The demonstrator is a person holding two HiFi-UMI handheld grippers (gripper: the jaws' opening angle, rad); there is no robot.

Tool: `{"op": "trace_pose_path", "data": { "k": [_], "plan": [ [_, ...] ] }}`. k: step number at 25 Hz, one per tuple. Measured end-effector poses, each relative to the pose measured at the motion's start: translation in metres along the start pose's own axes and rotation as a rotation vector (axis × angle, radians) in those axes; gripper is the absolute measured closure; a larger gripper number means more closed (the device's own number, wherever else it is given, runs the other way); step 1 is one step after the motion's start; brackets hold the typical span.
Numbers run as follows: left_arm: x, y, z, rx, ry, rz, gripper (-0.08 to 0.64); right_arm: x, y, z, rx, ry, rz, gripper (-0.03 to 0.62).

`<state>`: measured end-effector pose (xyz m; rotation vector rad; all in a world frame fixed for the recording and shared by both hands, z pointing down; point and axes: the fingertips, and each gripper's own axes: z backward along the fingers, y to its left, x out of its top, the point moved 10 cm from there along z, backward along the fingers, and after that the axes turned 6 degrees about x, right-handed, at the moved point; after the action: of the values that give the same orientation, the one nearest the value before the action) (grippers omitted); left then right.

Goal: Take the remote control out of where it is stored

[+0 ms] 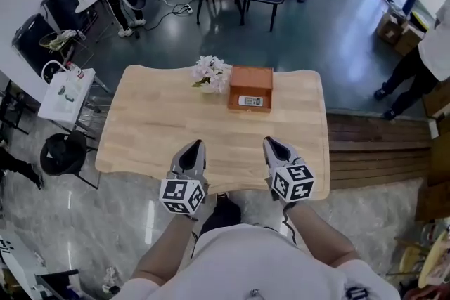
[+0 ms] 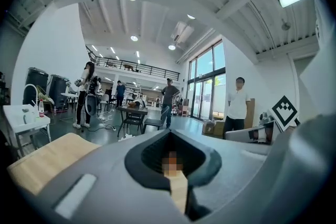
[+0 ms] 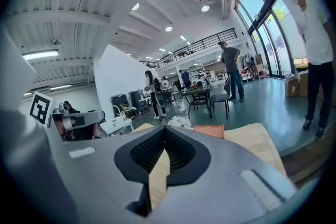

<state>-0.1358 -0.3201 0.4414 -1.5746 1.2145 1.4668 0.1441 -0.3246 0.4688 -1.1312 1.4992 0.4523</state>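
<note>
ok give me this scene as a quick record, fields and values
surface: wooden table
storage: open orange box on the table's far side
target: remote control lying inside the box, not yet taken out
beside box: white flowers, at its left
left gripper: jaws together, empty, above the table's near edge
right gripper: jaws together, empty, above the near edge, well short of the box

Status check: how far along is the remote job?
Done: nothing; the remote lies in the orange box at the far side of the table. In hand: nothing; left tool and right tool are shut and empty, over the near edge. Left: reach the box, grip the remote, lift it out.
</note>
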Motion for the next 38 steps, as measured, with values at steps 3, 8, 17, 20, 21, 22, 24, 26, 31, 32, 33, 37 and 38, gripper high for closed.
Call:
{"op": "trace_pose_path", "data": {
  "k": [3, 8, 17, 20, 21, 22, 24, 26, 31, 32, 33, 37, 38],
  "plan": [
    [0.009, 0.026, -0.034, -0.039, 0.014, 0.002, 0.558, 0.016, -0.005, -0.032, -0.038, -0.006, -0.005, 0.565],
    [0.020, 0.072, -0.091, -0.101, 0.027, 0.008, 0.558, 0.036, -0.012, -0.086, -0.107, -0.007, -0.013, 0.565],
    [0.015, 0.105, -0.163, -0.152, 0.064, 0.029, 0.558, 0.046, -0.033, -0.133, -0.169, 0.027, -0.024, 0.565],
    [0.002, 0.104, -0.179, -0.148, 0.095, 0.046, 0.559, 0.040, -0.052, -0.146, -0.167, 0.059, -0.038, 0.565],
    [-0.002, 0.104, -0.184, -0.143, 0.104, 0.053, 0.558, 0.037, -0.059, -0.153, -0.163, 0.073, -0.039, 0.565],
    [-0.006, 0.105, -0.188, -0.137, 0.112, 0.058, 0.558, 0.035, -0.068, -0.160, -0.157, 0.090, -0.034, 0.565],
    [-0.013, 0.106, -0.196, -0.115, 0.131, 0.067, 0.558, 0.029, -0.088, -0.180, -0.143, 0.137, 0.010, 0.565],
    [-0.020, 0.108, -0.201, -0.075, 0.154, 0.079, 0.558, 0.020, -0.110, -0.204, -0.121, 0.209, 0.093, 0.565],
    [-0.040, 0.115, -0.200, 0.011, 0.191, 0.108, 0.558, -0.011, -0.164, -0.259, -0.026, 0.389, 0.215, 0.565],
    [-0.044, 0.118, -0.198, 0.026, 0.198, 0.114, 0.558, -0.015, -0.173, -0.269, -0.013, 0.416, 0.231, 0.563],
    [-0.049, 0.120, -0.195, 0.043, 0.206, 0.120, 0.558, -0.019, -0.182, -0.280, -0.002, 0.440, 0.248, 0.563],
    [-0.072, 0.127, -0.183, 0.109, 0.239, 0.147, 0.558, -0.041, -0.218, -0.324, 0.041, 0.547, 0.297, 0.560],
    [-0.078, 0.128, -0.180, 0.125, 0.246, 0.154, 0.558, -0.047, -0.227, -0.335, 0.056, 0.580, 0.307, 0.549]
  ]
}}
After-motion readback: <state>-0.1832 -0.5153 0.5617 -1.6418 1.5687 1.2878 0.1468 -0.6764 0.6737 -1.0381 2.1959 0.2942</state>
